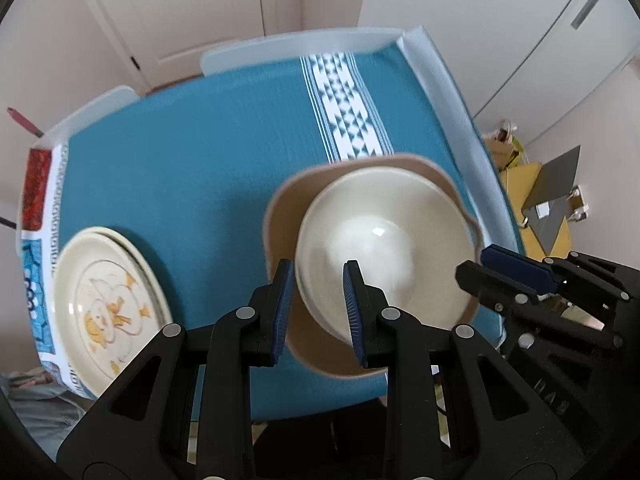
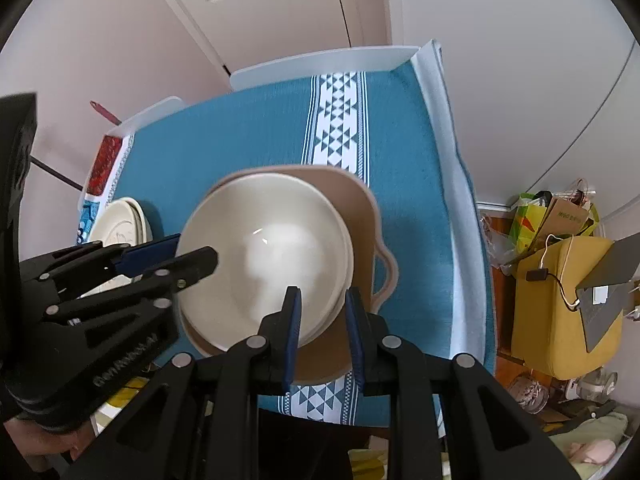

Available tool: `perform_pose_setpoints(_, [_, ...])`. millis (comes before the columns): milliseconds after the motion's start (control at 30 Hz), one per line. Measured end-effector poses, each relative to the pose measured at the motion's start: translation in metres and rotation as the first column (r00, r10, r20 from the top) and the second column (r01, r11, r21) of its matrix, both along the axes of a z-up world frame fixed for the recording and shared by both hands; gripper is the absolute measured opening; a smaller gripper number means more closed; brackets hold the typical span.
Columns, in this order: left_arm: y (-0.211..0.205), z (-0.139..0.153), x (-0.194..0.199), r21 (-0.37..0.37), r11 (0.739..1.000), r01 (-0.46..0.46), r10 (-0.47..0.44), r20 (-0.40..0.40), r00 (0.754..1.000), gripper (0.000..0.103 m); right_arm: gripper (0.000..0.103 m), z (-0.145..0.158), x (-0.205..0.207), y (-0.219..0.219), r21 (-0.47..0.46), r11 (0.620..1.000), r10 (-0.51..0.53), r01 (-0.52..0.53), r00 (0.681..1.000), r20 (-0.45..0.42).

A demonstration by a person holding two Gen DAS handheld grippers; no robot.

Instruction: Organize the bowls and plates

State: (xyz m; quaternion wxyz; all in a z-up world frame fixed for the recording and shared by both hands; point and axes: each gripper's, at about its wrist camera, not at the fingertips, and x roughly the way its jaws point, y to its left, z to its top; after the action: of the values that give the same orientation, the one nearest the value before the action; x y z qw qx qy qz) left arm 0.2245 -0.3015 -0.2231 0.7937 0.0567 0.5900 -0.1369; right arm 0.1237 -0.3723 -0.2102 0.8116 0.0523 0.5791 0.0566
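Observation:
A cream bowl [image 1: 384, 240] sits stacked in another inside a tan square dish [image 1: 288, 208] on the teal tablecloth; it also shows in the right wrist view [image 2: 264, 252], as does the dish [image 2: 360, 216]. My left gripper [image 1: 318, 308] is open, its fingers straddling the bowl's near-left rim. My right gripper [image 2: 322, 332] is open, its fingers straddling the near-right rim. A stack of cream plates with a yellow duck picture [image 1: 104, 308] lies to the left; its edge shows in the right wrist view [image 2: 120, 220].
The teal tablecloth [image 1: 200, 168] has a white patterned stripe [image 1: 348, 108]. A white raised edge [image 1: 440, 92] borders the table. A yellow chair and bags [image 2: 560, 280] stand on the floor to the right.

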Motion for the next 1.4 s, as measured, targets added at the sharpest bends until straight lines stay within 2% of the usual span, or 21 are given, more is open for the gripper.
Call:
perform_pose_setpoints(100, [0.012, 0.029, -0.006, -0.046, 0.999, 0.003, 0.001, 0.08, 0.997, 0.022, 0.021, 0.017, -0.005, -0.008, 0.03, 1.0, -0.009, 0.008, 0.999, 0.034])
perform_pose_setpoints(167, [0.02, 0.051, -0.017, -0.056, 0.998, 0.029, -0.018, 0.175, 0.984, 0.033, 0.021, 0.032, -0.01, -0.016, 0.078, 0.997, -0.011, 0.005, 0.997, 0.081])
perform_pose_setpoints(200, [0.022, 0.058, -0.022, -0.038, 0.999, 0.039, -0.03, 0.218, 0.975, 0.061, 0.027, 0.038, -0.013, -0.019, 0.093, 0.996, -0.009, -0.001, 0.995, 0.103])
perform_pose_setpoints(233, [0.025, 0.064, -0.028, -0.014, 0.999, 0.047, -0.042, 0.262, 0.964, 0.1, 0.049, 0.045, -0.017, -0.023, 0.102, 0.995, -0.008, -0.005, 0.991, 0.131])
perform_pose_setpoints(267, [0.029, 0.07, -0.035, -0.002, 0.999, 0.051, -0.048, 0.316, 0.947, 0.102, 0.068, 0.052, -0.023, -0.027, 0.1, 0.995, -0.013, -0.004, 0.986, 0.167])
perform_pose_setpoints(300, [0.033, 0.073, -0.041, 0.002, 0.999, 0.055, -0.052, 0.352, 0.935, 0.103, 0.098, 0.056, -0.025, -0.031, 0.097, 0.995, -0.018, 0.0, 0.982, 0.189])
perform_pose_setpoints(333, [0.035, 0.071, -0.047, 0.027, 0.997, 0.066, -0.071, 0.355, 0.932, 0.103, 0.103, 0.06, -0.03, -0.035, 0.099, 0.995, -0.024, 0.003, 0.976, 0.215])
perform_pose_setpoints(400, [0.036, 0.059, -0.046, 0.07, 0.994, 0.089, -0.106, 0.299, 0.948, 0.103, 0.103, 0.064, -0.035, -0.04, 0.081, 0.997, -0.017, -0.001, 0.975, 0.221])
perform_pose_setpoints(500, [0.044, 0.033, -0.047, 0.098, 0.989, 0.108, -0.126, 0.197, 0.972, 0.103, 0.103, 0.062, -0.041, -0.038, -0.07, 0.997, 0.031, -0.019, 0.983, 0.18])
perform_pose_setpoints(567, [0.049, 0.018, -0.044, 0.089, 0.989, 0.115, -0.126, 0.131, 0.983, 0.103, 0.103, 0.058, -0.043, -0.033, -0.158, 0.987, 0.046, -0.02, 0.985, 0.165])
perform_pose_setpoints(700, [0.057, -0.005, -0.035, 0.053, 0.993, 0.107, -0.109, 0.032, 0.994, 0.102, 0.103, 0.029, -0.028, -0.031, -0.166, 0.982, 0.092, -0.089, 0.996, 0.016])
perform_pose_setpoints(800, [0.053, -0.019, -0.026, 0.054, 0.992, 0.118, -0.117, -0.02, 0.993, 0.102, 0.102, 0.006, -0.017, -0.03, -0.177, 0.979, 0.096, -0.104, 0.994, -0.056])
perform_pose_setpoints(900, [0.05, -0.032, -0.018, 0.048, 0.991, 0.127, -0.124, -0.064, 0.99, 0.101, 0.094, -0.007, -0.009, -0.028, -0.184, 0.976, 0.104, -0.119, 0.99, -0.092])
perform_pose_setpoints(933, [0.048, -0.036, -0.015, 0.048, 0.99, 0.13, -0.126, -0.078, 0.989, 0.099, 0.089, -0.01, -0.007, -0.027, -0.188, 0.974, 0.105, -0.123, 0.989, -0.104])
perform_pose_setpoints(1033, [0.044, -0.047, -0.01, 0.051, 0.988, 0.145, -0.138, -0.113, 0.984, 0.085, 0.086, -0.018, 0.0, -0.021, -0.182, 0.972, 0.124, -0.148, 0.983, -0.134])
perform_pose_setpoints(1067, [0.042, -0.051, -0.009, 0.051, 0.987, 0.152, -0.144, -0.126, 0.981, 0.084, 0.083, -0.022, 0.001, -0.017, -0.185, 0.97, 0.133, -0.159, 0.98, -0.146])
perform_pose_setpoints(1133, [0.04, -0.056, -0.007, 0.052, 0.985, 0.165, -0.156, -0.143, 0.977, 0.077, 0.071, -0.031, 0.003, -0.011, -0.178, 0.967, 0.151, -0.181, 0.974, -0.168])
perform_pose_setpoints(1200, [0.036, -0.061, -0.006, 0.042, 0.983, 0.181, -0.172, -0.157, 0.972, 0.071, 0.063, -0.038, 0.006, -0.007, -0.174, 0.964, 0.166, -0.2, 0.968, -0.19])
perform_pose_setpoints(1267, [0.032, -0.066, -0.005, 0.039, 0.98, 0.195, -0.186, -0.162, 0.969, 0.065, 0.058, -0.045, 0.008, -0.005, -0.165, 0.962, 0.182, -0.216, 0.963, -0.201])
perform_pose_setpoints(1400, [0.028, -0.074, -0.006, 0.015, 0.978, 0.206, -0.201, -0.157, 0.967, 0.05, 0.043, -0.06, 0.013, -0.003, -0.14, 0.962, 0.205, -0.236, 0.957, -0.206])
